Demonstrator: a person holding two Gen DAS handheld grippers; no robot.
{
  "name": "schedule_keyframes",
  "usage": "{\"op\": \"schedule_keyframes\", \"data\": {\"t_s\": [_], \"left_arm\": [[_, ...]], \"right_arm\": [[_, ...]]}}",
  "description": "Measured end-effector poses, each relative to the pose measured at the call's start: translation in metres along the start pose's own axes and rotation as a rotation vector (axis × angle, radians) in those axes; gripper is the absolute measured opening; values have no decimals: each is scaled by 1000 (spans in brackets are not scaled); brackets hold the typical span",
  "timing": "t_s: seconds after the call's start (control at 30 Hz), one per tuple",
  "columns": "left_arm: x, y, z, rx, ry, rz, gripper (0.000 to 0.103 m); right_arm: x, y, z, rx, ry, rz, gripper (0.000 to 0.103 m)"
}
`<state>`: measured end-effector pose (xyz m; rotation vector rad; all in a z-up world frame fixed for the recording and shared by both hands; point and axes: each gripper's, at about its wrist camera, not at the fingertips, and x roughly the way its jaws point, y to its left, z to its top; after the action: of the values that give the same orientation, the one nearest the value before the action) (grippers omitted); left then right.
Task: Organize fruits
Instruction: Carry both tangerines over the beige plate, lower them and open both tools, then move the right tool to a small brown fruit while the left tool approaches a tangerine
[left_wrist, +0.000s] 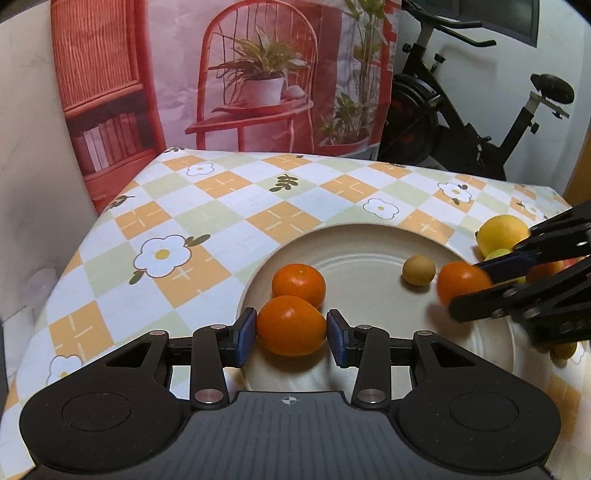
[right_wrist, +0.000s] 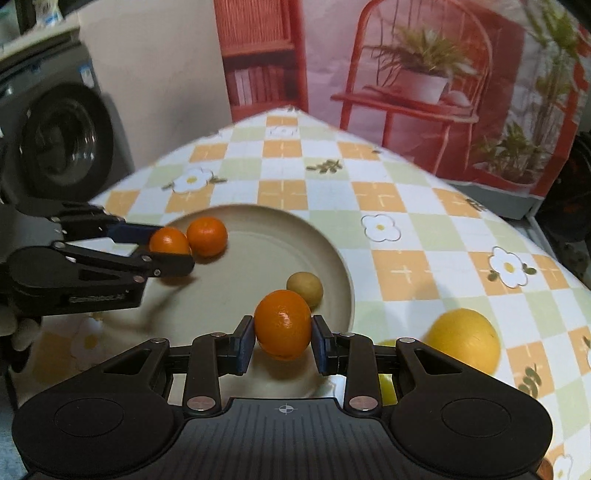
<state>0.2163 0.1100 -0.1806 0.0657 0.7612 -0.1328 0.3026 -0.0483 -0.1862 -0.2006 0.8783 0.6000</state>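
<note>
While both hands are held over the bench (left_wrist: 221, 206), one orange is clamped in each tool. The left tool (left_wrist: 291, 326) is closed on an orange (left_wrist: 291, 325) at the near rim of the beige plate (left_wrist: 369, 236), just in front of a second orange (left_wrist: 299, 282) that lies on the plate. The right tool (right_wrist: 283, 330) is closed on another orange (right_wrist: 283, 324), held above the plate edge. A small tan fruit (right_wrist: 305, 290) is seen on the plate behind it. A lemon (right_wrist: 463, 339) lies on the checked cloth (right_wrist: 406, 221), beside the plate.
</note>
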Motion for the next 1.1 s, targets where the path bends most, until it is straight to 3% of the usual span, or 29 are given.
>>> {"op": "schedule_keyframes", "data": {"t_s": [0.33, 0.6, 0.9, 1.1], "left_arm": [[13, -1, 7, 16, -17, -30, 43], [9, 9, 9, -68, -33, -86, 48], [-16, -1, 14, -68, -57, -43, 53], [-45, -23, 9, -68, -80, -31, 53]], "right_arm": [[26, -14, 11, -16, 9, -18, 29], [35, -16, 22, -9, -47, 9, 31], [-23, -15, 11, 22, -179, 9, 34], [-69, -23, -34, 138, -243, -23, 34]]}}
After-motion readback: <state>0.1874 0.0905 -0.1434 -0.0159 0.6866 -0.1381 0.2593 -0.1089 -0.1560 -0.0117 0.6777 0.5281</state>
